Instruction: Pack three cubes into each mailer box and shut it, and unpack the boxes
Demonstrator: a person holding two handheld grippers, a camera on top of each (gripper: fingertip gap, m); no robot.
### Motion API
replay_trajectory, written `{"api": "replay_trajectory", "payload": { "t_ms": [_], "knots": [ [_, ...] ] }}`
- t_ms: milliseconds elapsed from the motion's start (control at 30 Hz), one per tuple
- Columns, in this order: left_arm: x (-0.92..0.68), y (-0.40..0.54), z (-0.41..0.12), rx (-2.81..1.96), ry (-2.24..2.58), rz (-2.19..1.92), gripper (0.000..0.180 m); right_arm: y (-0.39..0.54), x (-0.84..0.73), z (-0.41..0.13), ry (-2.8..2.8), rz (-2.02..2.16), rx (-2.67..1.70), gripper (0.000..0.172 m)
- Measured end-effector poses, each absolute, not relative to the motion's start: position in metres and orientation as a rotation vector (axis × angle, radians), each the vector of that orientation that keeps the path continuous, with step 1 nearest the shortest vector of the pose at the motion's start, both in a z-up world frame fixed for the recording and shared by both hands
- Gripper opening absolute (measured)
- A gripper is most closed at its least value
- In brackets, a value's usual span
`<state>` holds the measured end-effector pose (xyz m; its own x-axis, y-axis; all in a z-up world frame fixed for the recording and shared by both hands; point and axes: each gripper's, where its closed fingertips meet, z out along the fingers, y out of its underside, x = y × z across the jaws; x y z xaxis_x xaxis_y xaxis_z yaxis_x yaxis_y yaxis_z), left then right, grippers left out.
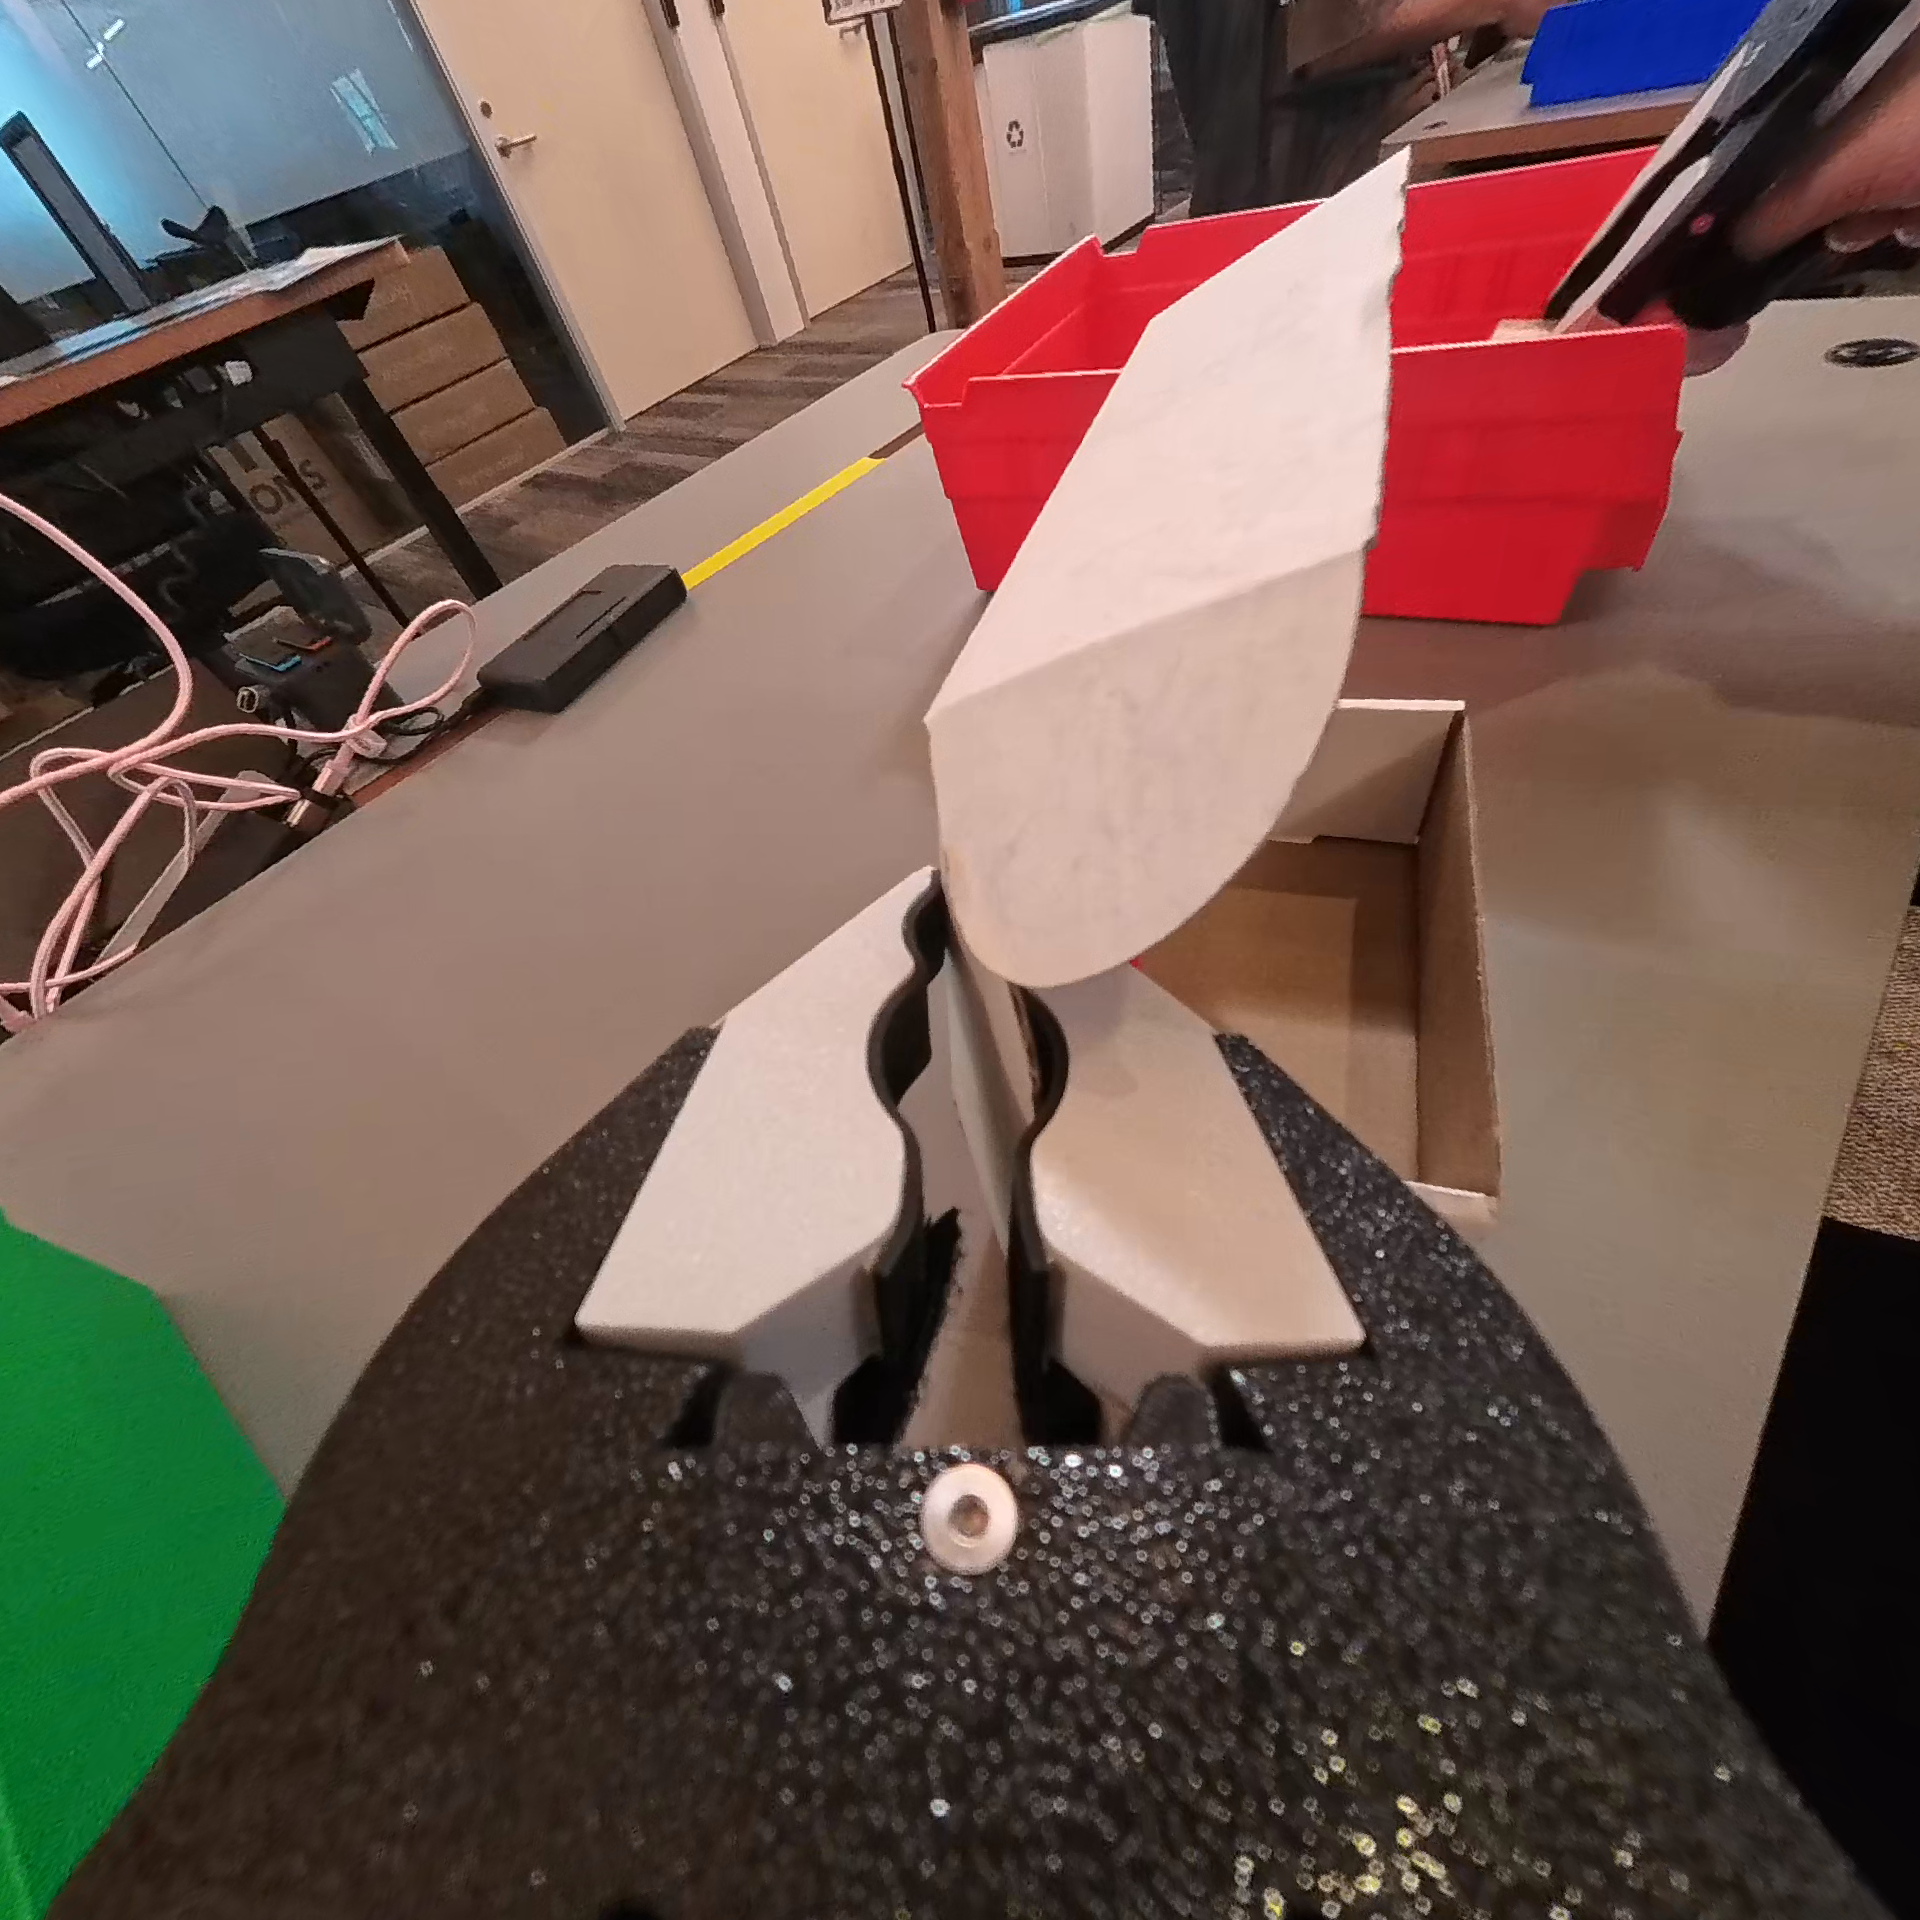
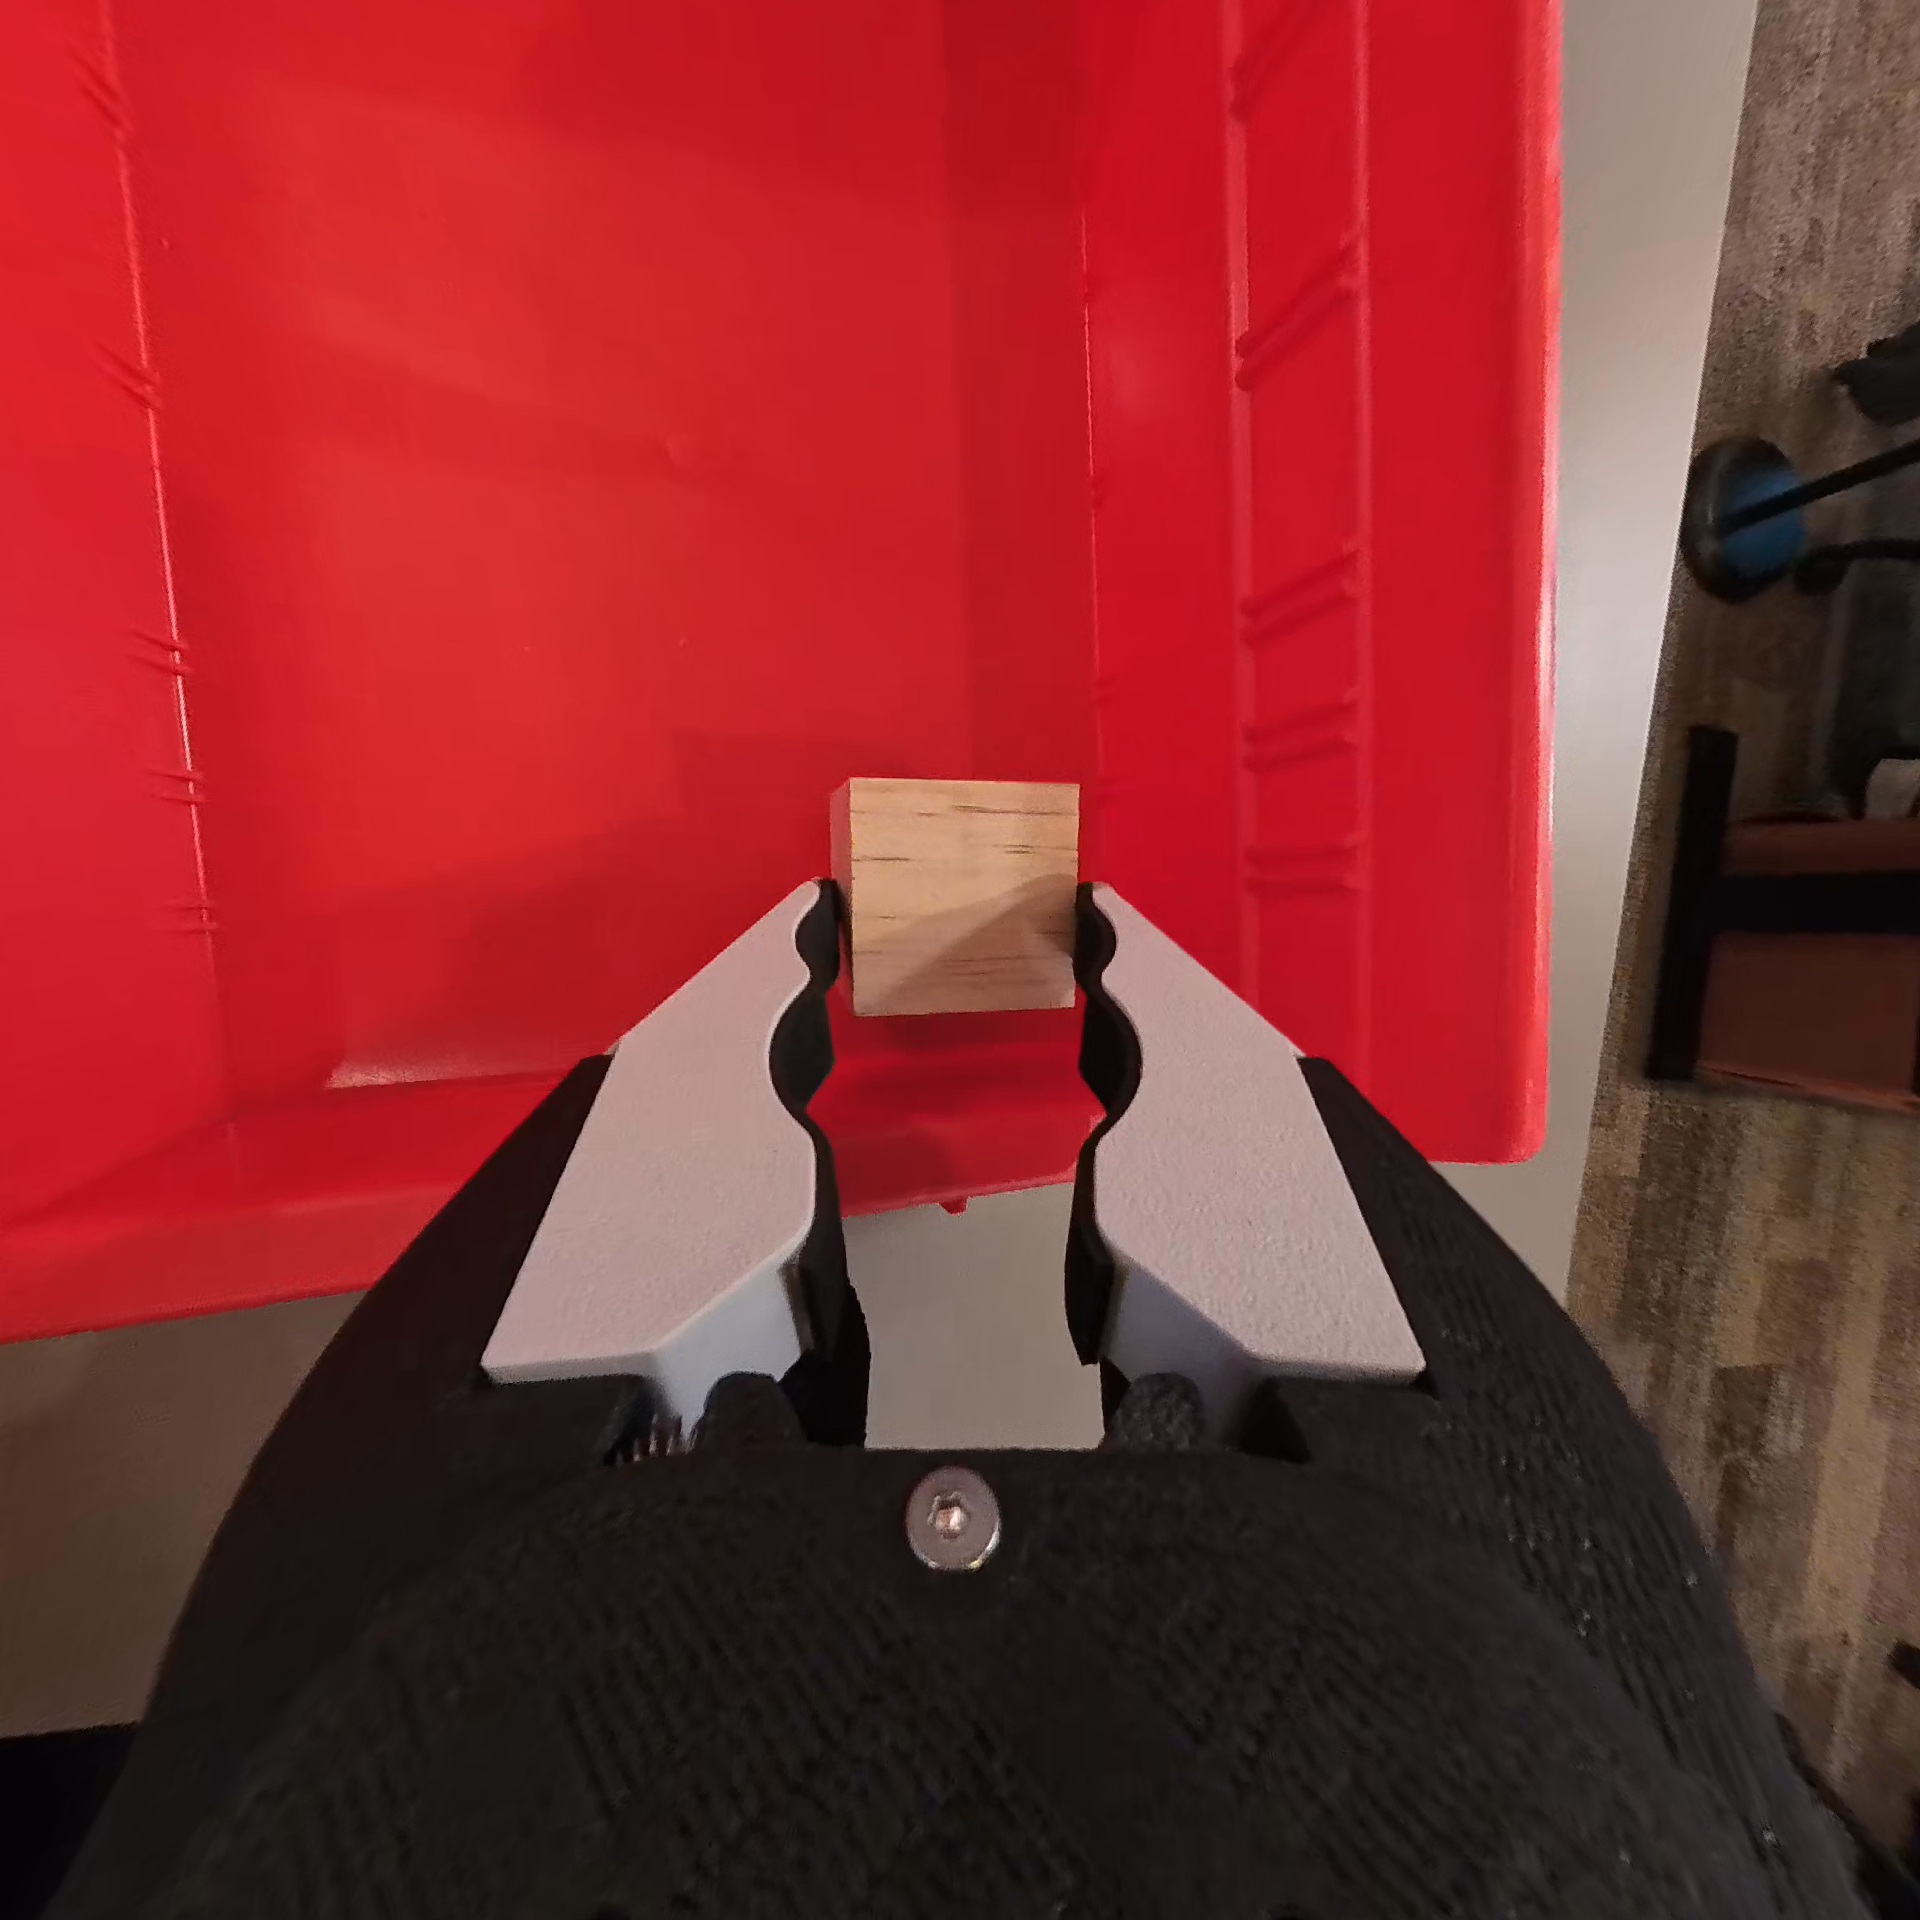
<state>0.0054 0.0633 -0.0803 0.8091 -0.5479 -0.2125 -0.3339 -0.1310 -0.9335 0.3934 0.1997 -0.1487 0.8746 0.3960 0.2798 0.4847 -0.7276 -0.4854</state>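
Note:
My left gripper (image 1: 977, 956) is shut on the edge of the white lid (image 1: 1174, 623) of a mailer box (image 1: 1455, 935) and holds the lid up and open. The box stands on the grey table, and the part of its brown inside that shows holds nothing. My right gripper (image 2: 958, 914) is shut on a wooden cube (image 2: 961, 831), both pads pressed on its sides, and holds it over the red bin (image 2: 520, 520). In the left wrist view the right gripper (image 1: 1621, 260) hangs over the far right end of the red bin (image 1: 1507, 468).
A black device (image 1: 582, 634) and pink cables (image 1: 156, 748) lie at the table's left edge. A green object (image 1: 104, 1558) is at the near left. A blue bin (image 1: 1621, 52) stands on a far table. Carpet floor lies past the table's right edge (image 2: 1766, 1351). Spacing between my two grippers at the tips: around 40 cm.

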Motion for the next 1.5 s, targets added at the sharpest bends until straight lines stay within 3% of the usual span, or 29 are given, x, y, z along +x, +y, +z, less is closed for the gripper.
{"api": "replay_trajectory", "payload": {
  "t_ms": [333, 567, 733, 900, 967, 1267, 1500],
  "knots": [
    [0.008, 0.063, -0.081, -1.739, 0.683, -0.240, 0.005, 0.199, 0.394, -0.149, -0.643, -0.208, -2.477, 0.044],
    [0.007, 0.063, -0.081, -1.745, 0.683, -0.240, 0.005, 0.191, 0.401, -0.143, -0.647, -0.310, -2.491, 0.054],
    [0.007, 0.064, -0.082, -1.760, 0.656, -0.259, 0.004, 0.171, 0.356, -0.077, -0.728, -0.290, -2.230, 0.050],
    [0.006, 0.063, -0.081, -1.782, 0.609, -0.322, 0.004, 0.089, 0.194, -0.011, -1.218, 0.266, -1.656, 0.041],
    [0.006, 0.063, -0.081, -1.787, 0.590, -0.341, 0.004, 0.049, 0.138, 0.003, -1.334, 0.426, -1.456, 0.030],
    [0.014, 0.061, -0.076, -1.781, 0.520, -0.486, 0.003, 0.035, 0.044, -0.104, -1.640, 0.470, -1.607, 0.030],
    [0.032, 0.054, -0.079, -1.801, 0.555, -0.558, 0.006, 0.037, 0.052, -0.143, -1.777, 0.377, -1.713, 0.035]
  ]
}}
